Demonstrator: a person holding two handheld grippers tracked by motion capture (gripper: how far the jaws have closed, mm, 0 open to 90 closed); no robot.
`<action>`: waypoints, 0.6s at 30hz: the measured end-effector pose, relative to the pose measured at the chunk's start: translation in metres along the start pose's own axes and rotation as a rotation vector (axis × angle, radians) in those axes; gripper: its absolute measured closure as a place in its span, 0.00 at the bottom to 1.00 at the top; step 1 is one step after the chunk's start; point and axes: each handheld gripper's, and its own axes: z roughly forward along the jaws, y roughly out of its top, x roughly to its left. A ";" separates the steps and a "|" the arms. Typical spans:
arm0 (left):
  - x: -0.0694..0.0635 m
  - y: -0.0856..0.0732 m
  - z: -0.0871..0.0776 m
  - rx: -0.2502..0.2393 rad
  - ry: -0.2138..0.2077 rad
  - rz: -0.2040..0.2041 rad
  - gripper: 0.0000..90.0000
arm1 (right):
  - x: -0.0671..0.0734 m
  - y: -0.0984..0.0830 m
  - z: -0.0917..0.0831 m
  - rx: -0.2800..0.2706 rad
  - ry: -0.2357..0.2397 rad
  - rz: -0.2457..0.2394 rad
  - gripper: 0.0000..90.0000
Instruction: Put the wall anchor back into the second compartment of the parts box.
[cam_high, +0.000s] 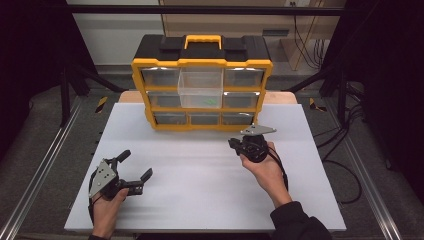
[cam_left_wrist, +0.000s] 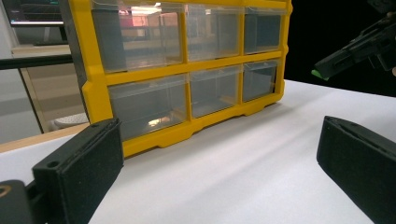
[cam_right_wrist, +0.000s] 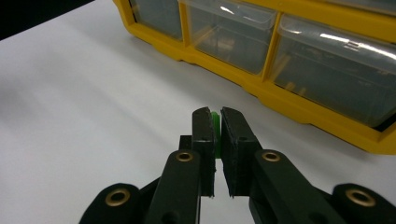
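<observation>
The right gripper (cam_right_wrist: 215, 126) was held above the white table (cam_high: 200, 195), pointing toward the yellow drawer cabinet (cam_high: 202, 62), its jaws pinched on a small green piece (cam_right_wrist: 214, 117) that peeked out between the pads at their tips. The left gripper (cam_high: 135, 165) rested low near the table's front left, jaws wide apart with nothing between them. One clear drawer (cam_high: 200, 89) stood pulled out of the cabinet's middle.

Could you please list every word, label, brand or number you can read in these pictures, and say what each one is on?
None can be read.
The yellow drawer cabinet: no brand or label visible on its frame, black top or handle.
The clear drawers: no labels, just reflections.
The pulled-out drawer: unmarked.
The small green piece in the right tool: no print.
</observation>
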 end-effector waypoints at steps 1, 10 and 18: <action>0.000 0.000 0.000 0.000 0.000 0.001 0.00 | -0.001 0.001 -0.001 -0.009 -0.002 -0.005 0.94; 0.000 0.000 0.000 -0.002 0.003 0.001 0.00 | -0.002 0.011 -0.014 -0.050 -0.006 0.002 0.94; 0.000 0.000 -0.001 -0.003 0.004 0.002 0.00 | -0.001 0.023 -0.021 -0.089 -0.007 -0.007 0.94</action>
